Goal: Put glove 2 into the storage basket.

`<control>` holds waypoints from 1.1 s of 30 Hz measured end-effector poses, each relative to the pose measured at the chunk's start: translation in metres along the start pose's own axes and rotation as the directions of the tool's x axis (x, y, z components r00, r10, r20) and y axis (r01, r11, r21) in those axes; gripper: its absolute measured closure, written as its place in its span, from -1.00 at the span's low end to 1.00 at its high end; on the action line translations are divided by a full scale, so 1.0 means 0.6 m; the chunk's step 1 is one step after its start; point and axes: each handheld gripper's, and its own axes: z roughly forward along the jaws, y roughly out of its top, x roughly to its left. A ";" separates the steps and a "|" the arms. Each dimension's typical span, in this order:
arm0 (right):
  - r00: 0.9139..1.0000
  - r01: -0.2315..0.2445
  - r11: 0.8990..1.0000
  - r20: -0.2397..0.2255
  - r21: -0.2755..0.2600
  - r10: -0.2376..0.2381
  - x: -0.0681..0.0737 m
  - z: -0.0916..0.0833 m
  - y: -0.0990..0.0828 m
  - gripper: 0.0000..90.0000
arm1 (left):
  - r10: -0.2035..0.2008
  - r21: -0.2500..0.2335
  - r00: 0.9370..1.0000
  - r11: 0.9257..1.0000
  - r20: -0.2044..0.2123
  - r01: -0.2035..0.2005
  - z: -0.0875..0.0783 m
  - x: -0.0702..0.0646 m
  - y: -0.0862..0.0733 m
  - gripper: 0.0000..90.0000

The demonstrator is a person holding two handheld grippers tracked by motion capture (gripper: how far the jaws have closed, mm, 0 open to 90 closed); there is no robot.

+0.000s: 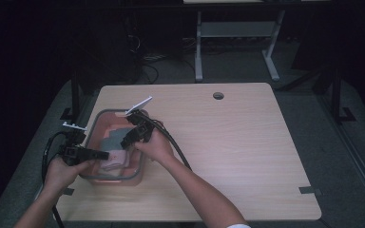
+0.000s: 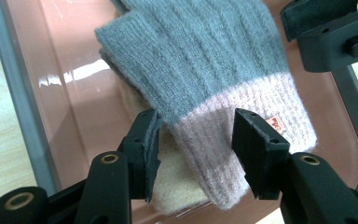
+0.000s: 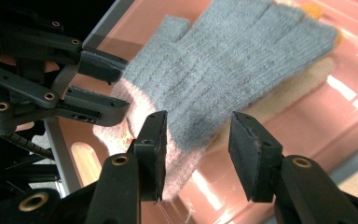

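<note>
Grey glove [image 2: 200,60] lies in the tray [image 2: 74,116]; its pink cuff sits between the left gripper [image 2: 196,149]'s parted fingers, apparently unpinched. Right gripper [image 3: 198,154]'s fingers likewise spread above the glove.

A wooden table [image 1: 228,142] with a round grommet hole [image 1: 218,95] stands on grey floor [image 1: 313,109].

No text, number or brand can be read anywhere. The grey knitted glove with a pale pink cuff [image 2: 223,79] carries a small orange tag [image 2: 275,122] at the cuff's edge, but whatever is printed on it is too small and blurred to make out.
</note>
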 end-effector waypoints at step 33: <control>0.999 -0.029 0.993 0.015 -0.114 0.031 -0.039 -0.109 -0.030 0.10 | 0.057 -0.160 0.998 0.986 0.023 -0.053 -0.046 -0.057 0.048 -0.06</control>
